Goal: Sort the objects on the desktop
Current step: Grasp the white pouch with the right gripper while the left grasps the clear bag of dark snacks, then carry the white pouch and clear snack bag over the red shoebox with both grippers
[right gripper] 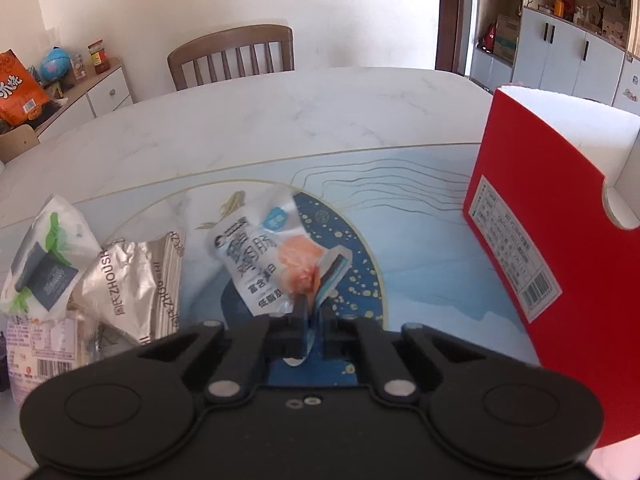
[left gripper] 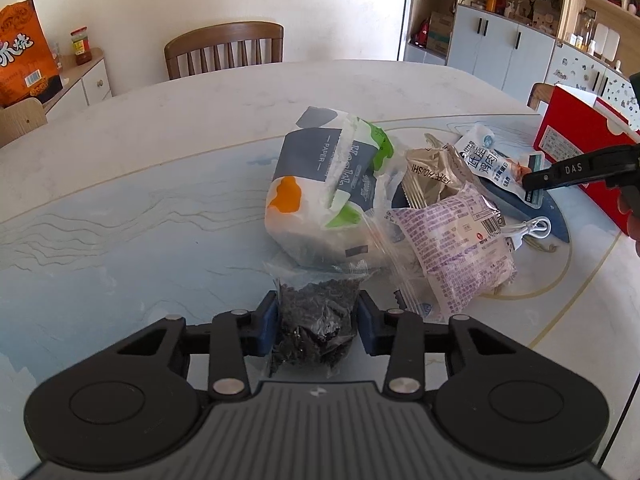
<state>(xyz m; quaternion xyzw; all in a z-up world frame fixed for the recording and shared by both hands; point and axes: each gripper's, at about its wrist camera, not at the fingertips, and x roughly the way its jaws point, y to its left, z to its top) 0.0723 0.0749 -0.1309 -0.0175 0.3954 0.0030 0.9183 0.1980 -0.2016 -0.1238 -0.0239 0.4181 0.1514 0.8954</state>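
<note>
My left gripper [left gripper: 318, 314] is shut on a clear bag of dark dried bits [left gripper: 316, 320], its blue pads pressing both sides just above the table. Behind it lie a tissue pack [left gripper: 320, 184], a purple-printed snack packet [left gripper: 460, 252] and a silvery packet [left gripper: 428, 176]. My right gripper [right gripper: 306, 312] is shut on the lower corner of a white sausage packet [right gripper: 256, 256], which tilts up off the blue mat. In the left wrist view that right gripper [left gripper: 532, 182] reaches in from the right and pinches the same white sausage packet [left gripper: 492, 160].
A tall red open box [right gripper: 540, 220] stands at the right of the marble table [right gripper: 300, 120]. A white cable [left gripper: 532, 228] lies by the purple packet. A wooden chair [left gripper: 224, 48] is at the far edge, and a sideboard with an orange bag [left gripper: 24, 52] stands far left.
</note>
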